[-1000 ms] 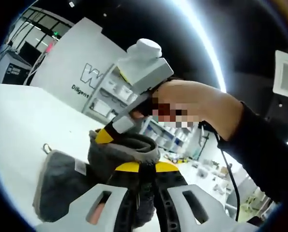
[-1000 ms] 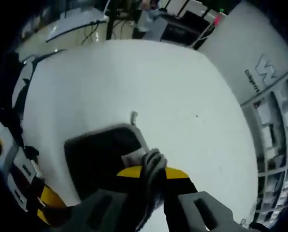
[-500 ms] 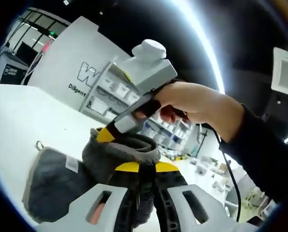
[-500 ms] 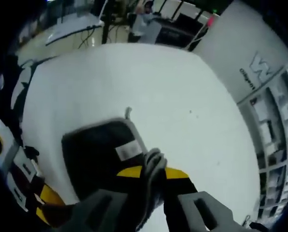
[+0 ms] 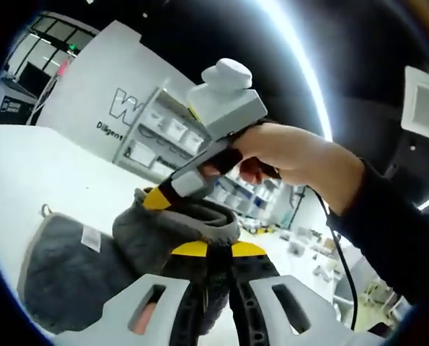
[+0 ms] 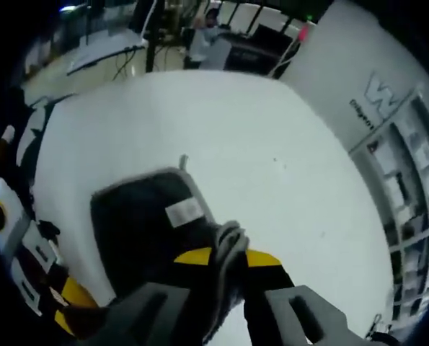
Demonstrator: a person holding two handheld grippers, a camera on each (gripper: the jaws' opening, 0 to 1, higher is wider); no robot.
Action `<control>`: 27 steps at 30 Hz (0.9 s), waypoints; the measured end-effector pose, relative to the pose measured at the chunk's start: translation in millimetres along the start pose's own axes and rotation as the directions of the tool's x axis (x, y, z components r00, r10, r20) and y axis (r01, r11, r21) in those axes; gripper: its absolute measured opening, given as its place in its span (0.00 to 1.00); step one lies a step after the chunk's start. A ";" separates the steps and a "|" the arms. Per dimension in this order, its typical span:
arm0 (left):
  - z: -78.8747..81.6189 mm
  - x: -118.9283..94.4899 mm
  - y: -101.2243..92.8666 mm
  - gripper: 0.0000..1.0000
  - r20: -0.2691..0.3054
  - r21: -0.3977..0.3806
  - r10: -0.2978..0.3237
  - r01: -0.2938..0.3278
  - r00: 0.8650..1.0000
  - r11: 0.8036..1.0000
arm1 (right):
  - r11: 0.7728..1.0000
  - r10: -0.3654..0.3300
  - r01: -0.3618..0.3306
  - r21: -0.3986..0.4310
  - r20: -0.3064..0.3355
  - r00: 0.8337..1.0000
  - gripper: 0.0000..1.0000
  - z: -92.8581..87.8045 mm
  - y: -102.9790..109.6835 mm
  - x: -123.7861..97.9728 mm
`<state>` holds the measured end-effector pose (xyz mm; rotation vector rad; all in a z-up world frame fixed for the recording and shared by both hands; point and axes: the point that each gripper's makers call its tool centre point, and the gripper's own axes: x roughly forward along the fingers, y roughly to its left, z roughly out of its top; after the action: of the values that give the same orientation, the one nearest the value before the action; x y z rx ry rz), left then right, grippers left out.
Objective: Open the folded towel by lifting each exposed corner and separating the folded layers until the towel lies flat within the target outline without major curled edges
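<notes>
Both my tools pinch the towel (image 5: 91, 267): left tool (image 5: 213, 252) and right tool (image 6: 227, 256) each clamp a bunched edge, the rest draping onto the white surface (image 6: 272, 180). It looks soft, light and floppy; corners seem the best grip.

The dark grey towel (image 5: 70, 274) hangs bunched, one thick edge pinched between the left tongs (image 5: 213, 252) and another between the right tongs (image 6: 227, 254). Beyond the jaws its body spreads out, a white label (image 6: 184, 213) facing up and a small loop (image 6: 182, 163) at the far corner.
</notes>
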<state>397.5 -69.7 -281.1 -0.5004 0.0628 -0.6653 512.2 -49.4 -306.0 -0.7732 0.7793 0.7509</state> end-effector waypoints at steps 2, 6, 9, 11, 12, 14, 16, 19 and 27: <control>-1.4 1.6 -1.3 0.06 -0.004 0.004 -0.001 0.001 1.000 1.000 | 1.000 0.008 -0.009 0.027 0.019 1.000 0.09 -1.5 -0.2 -0.7; -3.6 3.9 -3.5 0.06 -0.010 0.013 -0.002 0.002 1.000 1.000 | 0.998 0.009 -0.012 0.061 0.039 0.999 0.09 -8.1 -3.7 -2.7; -5.8 6.0 -6.8 0.06 -0.015 0.019 -0.006 0.006 1.000 1.000 | 0.997 0.006 -0.009 0.074 0.047 0.999 0.09 -12.8 -5.3 -5.3; -7.1 7.7 -9.7 0.06 -0.017 0.028 -0.010 0.010 1.000 1.000 | 0.997 -0.001 -0.003 0.075 0.053 0.999 0.09 -14.8 -6.6 -8.2; -7.6 8.6 -11.3 0.06 -0.017 0.032 -0.011 0.012 1.000 0.999 | 0.997 -0.005 0.000 0.075 0.056 0.998 0.09 -15.7 -7.4 -9.7; -8.8 10.4 -14.9 0.06 -0.021 0.040 -0.016 0.017 1.000 0.999 | 0.997 -0.007 0.002 0.081 0.059 0.998 0.09 -18.6 -8.8 -11.7; -10.5 12.0 -17.3 0.06 -0.024 0.047 -0.020 0.021 1.000 0.999 | 0.997 -0.005 0.000 0.083 0.056 0.998 0.09 -23.3 -9.9 -12.3; -15.4 13.7 -18.6 0.06 -0.034 0.047 -0.021 0.023 0.999 0.999 | 0.996 -0.004 -0.001 0.090 0.053 0.999 0.09 -28.1 -11.8 -12.5; -20.8 17.6 -23.0 0.06 -0.047 0.050 -0.027 0.029 0.999 0.998 | 0.995 0.002 -0.008 0.097 0.055 0.998 0.09 -36.3 -13.1 -14.1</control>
<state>393.7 -104.7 -287.0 -0.4383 0.0823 -0.7039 504.1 -89.6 -307.8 -0.6605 0.7628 0.7304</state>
